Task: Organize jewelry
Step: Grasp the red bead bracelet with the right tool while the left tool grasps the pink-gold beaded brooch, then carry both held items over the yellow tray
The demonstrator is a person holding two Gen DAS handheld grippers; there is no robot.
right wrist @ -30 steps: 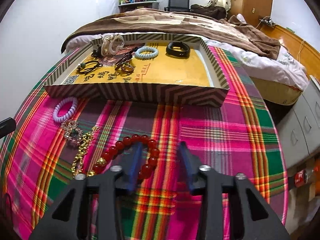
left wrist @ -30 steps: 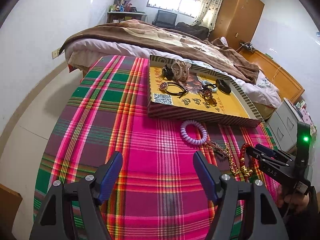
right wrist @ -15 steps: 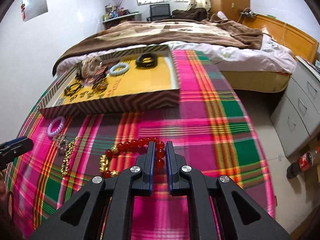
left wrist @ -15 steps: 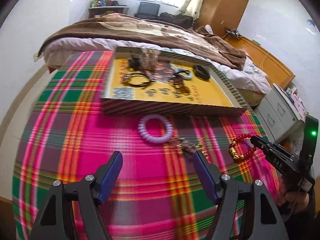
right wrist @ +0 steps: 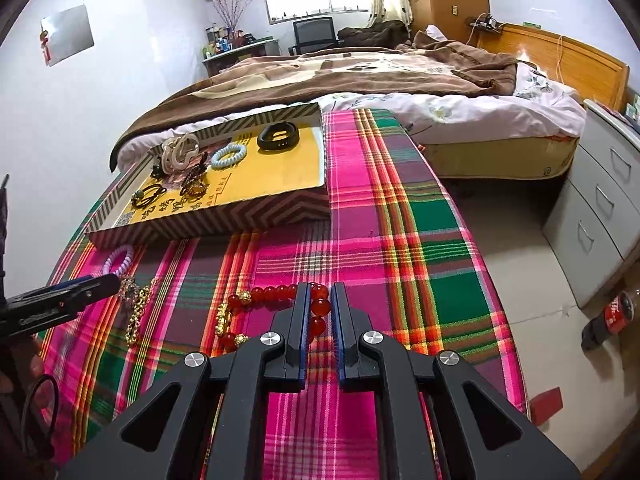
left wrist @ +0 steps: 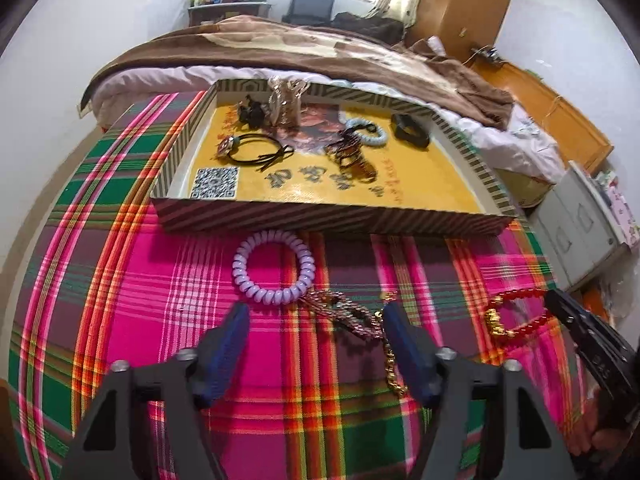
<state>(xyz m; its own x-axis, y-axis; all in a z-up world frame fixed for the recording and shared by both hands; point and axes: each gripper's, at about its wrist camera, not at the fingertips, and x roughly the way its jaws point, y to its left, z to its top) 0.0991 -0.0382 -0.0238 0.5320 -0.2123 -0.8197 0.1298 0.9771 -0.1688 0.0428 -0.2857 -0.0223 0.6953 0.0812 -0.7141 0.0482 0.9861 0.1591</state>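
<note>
Presently the red bead bracelet (right wrist: 280,304) is pinched between the nearly closed fingers of the right claw (right wrist: 320,300), its gold charms dangling toward the plaid cloth (right wrist: 400,240); in the left wrist view the loop appears raised slightly off the fabric. The step in hand is judged to be its carriage to the striped tray (right wrist: 208,224), where a black band (right wrist: 278,135), a pale blue coil bracelet (right wrist: 228,156) and hair ties have already been laid. The grip is best kept on the beads themselves, the loop lifted well clear of the tray's front wall, and the release made over a bare yellow patch so that nothing is tangled. The left claw (left wrist: 316,344) is held spread and empty, its fingers astride the gold chain (left wrist: 360,320), with the lilac coil bracelet (left wrist: 274,266) just beyond; a clean pick there would be helped by closing on the bunched part of the chain.

The tabletop is covered by the pink, green and orange plaid. Behind it a bed (right wrist: 360,76) with a brown blanket is seen, a grey drawer unit (right wrist: 600,200) to the right, and a cola bottle (right wrist: 608,316) on the floor.
</note>
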